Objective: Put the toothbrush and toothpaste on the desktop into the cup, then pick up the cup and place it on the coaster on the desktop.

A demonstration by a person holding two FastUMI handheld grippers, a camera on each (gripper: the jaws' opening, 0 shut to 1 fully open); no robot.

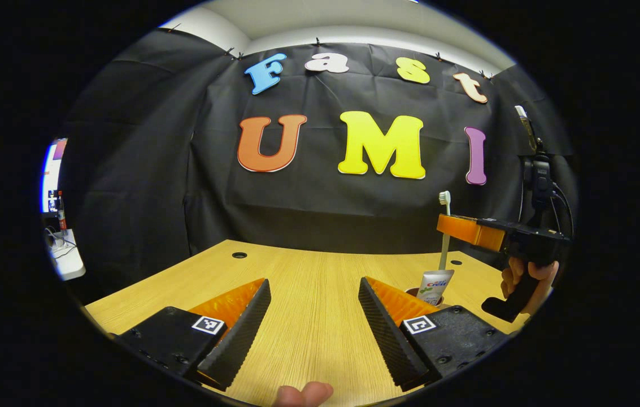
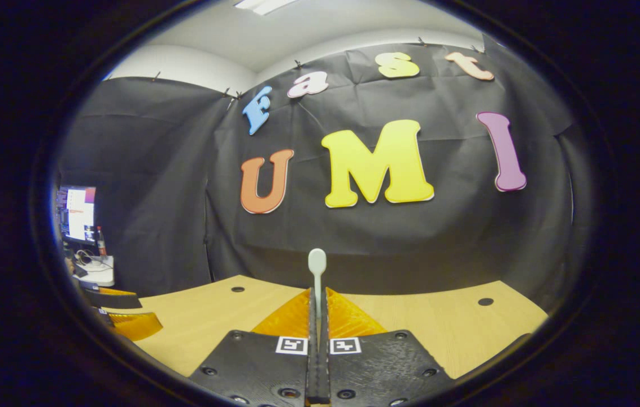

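Standing upright between the closed fingers of the right hand-held gripper [image 2: 318, 316], the slim white toothbrush with its pale bristled head [image 2: 317, 271] is pinched on the handle, head uppermost; in the left gripper view that same right hand-held gripper [image 1: 448, 224] hovers over the small brown round cup [image 1: 413, 292] near the table's far right corner, the toothbrush's [image 1: 444, 234] handle running down towards the cup's mouth; the white toothpaste tube with blue and red print [image 1: 434, 285] already stands leaning in the cup. I judge the step in hand to be the toothbrush going into the cup; whether its lower end has reached the bottom I cannot tell, since the tube and the left gripper's own finger hide the cup's inside. The next move calls for keeping the brush in line with the cup's mouth beside the tube, then letting go of it without tipping the cup. The left hand-held gripper [image 1: 314, 316] is spread wide and holds nothing, low over the light wooden table [image 1: 308, 271] near its front edge; a coaster I cannot make out.
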